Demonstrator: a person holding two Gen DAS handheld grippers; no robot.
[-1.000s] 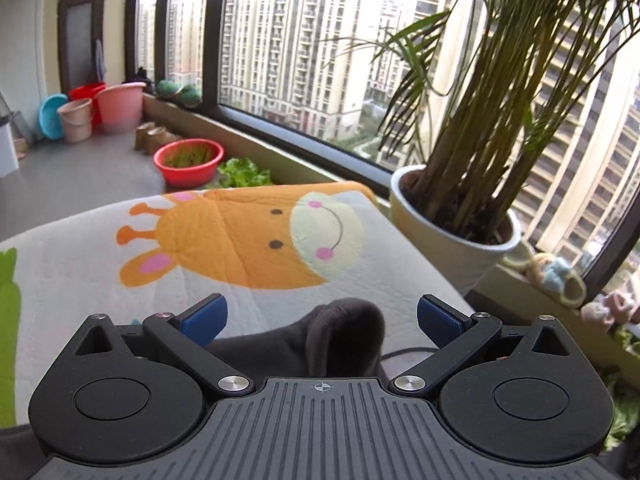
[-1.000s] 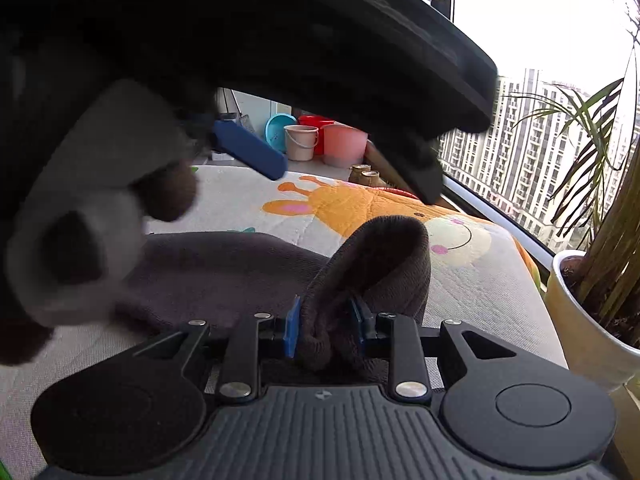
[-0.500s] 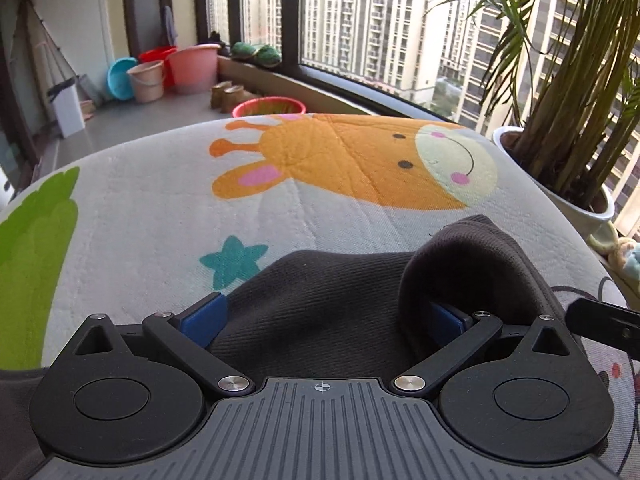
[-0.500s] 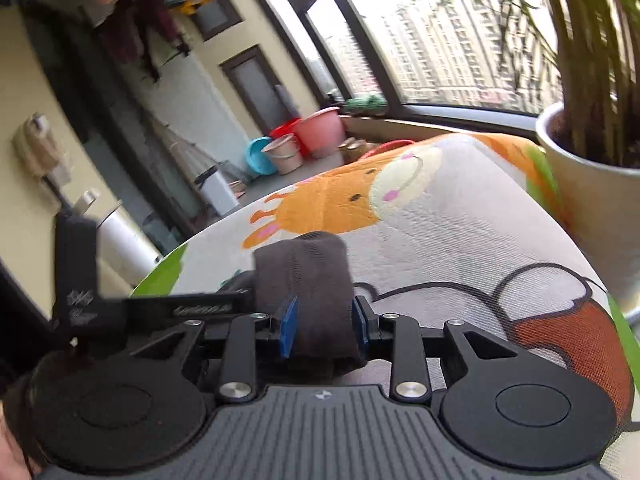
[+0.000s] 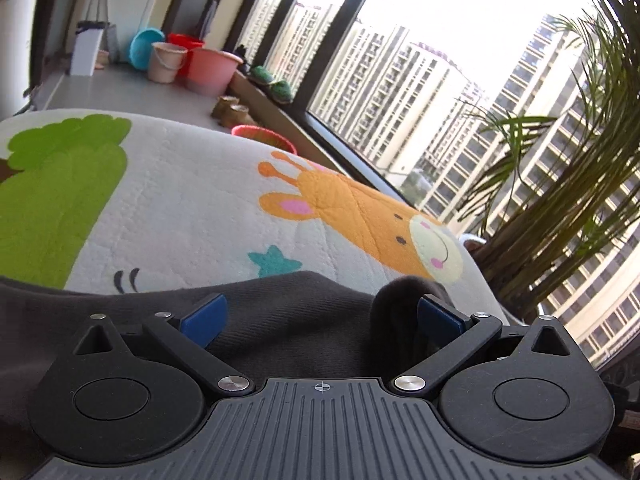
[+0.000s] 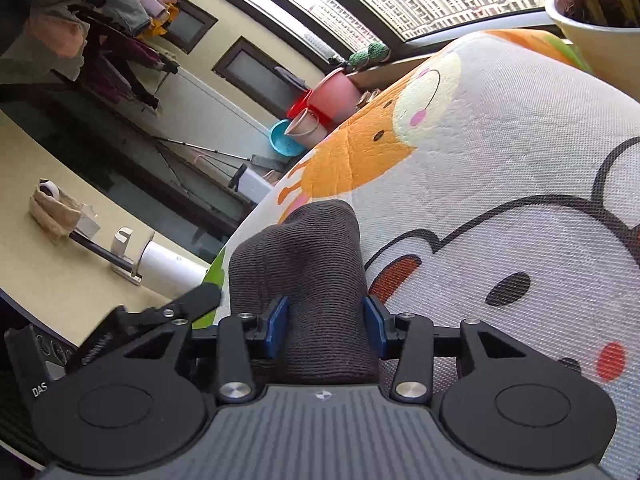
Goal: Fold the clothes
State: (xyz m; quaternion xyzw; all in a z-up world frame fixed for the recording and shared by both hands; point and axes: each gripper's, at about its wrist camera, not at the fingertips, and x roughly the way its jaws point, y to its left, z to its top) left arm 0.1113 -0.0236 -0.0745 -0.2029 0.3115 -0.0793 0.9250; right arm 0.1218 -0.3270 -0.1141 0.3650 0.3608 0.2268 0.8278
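Observation:
A dark grey garment (image 5: 296, 312) lies on a cartoon-printed mat (image 5: 180, 200). My left gripper (image 5: 320, 316) is open just above the garment, its blue pads wide apart; a raised fold of cloth (image 5: 396, 308) sits by the right pad. My right gripper (image 6: 326, 320) holds a ribbed end of the same garment (image 6: 308, 264) between its blue pads, over the mat (image 6: 500, 160). Part of the left gripper (image 6: 160, 320) shows at the left of the right wrist view.
A potted palm (image 5: 560, 200) stands at the mat's right edge, its pot (image 6: 600, 36) also in the right wrist view. Plastic buckets and basins (image 5: 188, 64) sit on the floor by the window. A red basin (image 5: 264, 138) lies just past the mat.
Both grippers have swung to the left and tilted. The right gripper's pads stand wider apart around the cloth than before. The left gripper stays open over the garment.

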